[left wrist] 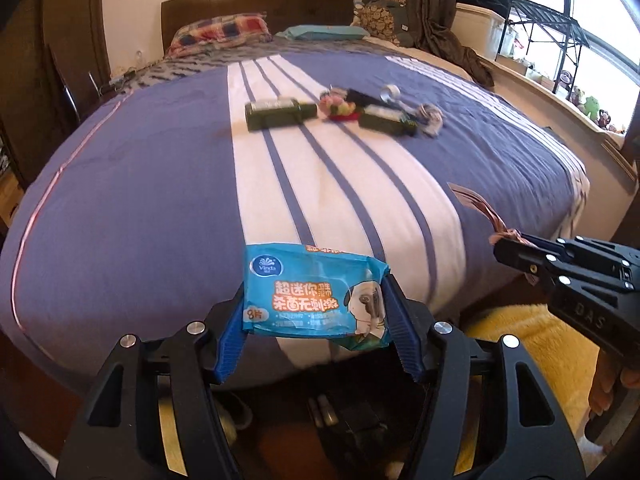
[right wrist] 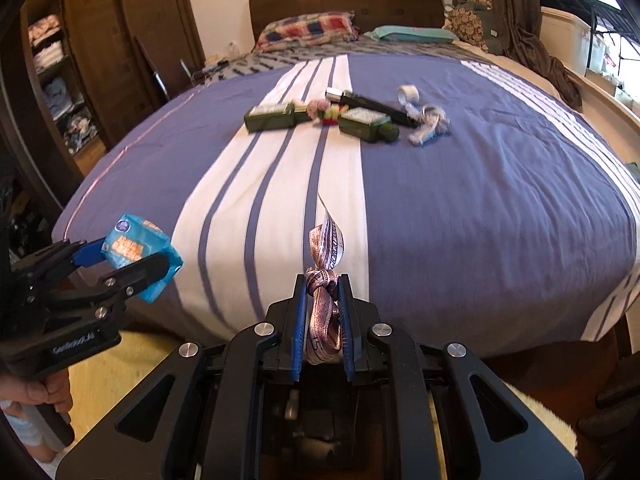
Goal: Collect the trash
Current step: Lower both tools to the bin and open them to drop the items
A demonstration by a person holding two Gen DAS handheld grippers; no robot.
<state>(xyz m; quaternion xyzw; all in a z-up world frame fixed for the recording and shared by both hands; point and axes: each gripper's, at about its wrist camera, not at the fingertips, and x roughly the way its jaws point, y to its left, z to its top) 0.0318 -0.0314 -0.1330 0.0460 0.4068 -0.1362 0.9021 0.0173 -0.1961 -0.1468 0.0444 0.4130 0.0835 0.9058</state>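
Observation:
My left gripper (left wrist: 314, 300) is shut on a blue wet-wipe packet (left wrist: 312, 292) and holds it above the near edge of the bed; it also shows in the right wrist view (right wrist: 138, 254). My right gripper (right wrist: 323, 292) is shut on a knotted pinkish ribbon (right wrist: 325, 280), whose tail sticks up over the bedspread; the ribbon also shows in the left wrist view (left wrist: 486, 210). Farther up the bed lie two green boxes (right wrist: 276, 116) (right wrist: 366, 122), a small pink and yellow item (right wrist: 326, 112), a black tube (right wrist: 368, 104), a tape roll (right wrist: 408, 94) and a crumpled grey ribbon (right wrist: 430, 120).
The bed (right wrist: 480, 200) has a purple spread with white stripes, pillows (right wrist: 312, 28) and a dark headboard. A wooden wardrobe (right wrist: 80, 60) stands at the left. A yellow fluffy rug (left wrist: 532, 344) lies on the floor by the bed's foot. A window sill with toys (left wrist: 588, 104) runs along the right.

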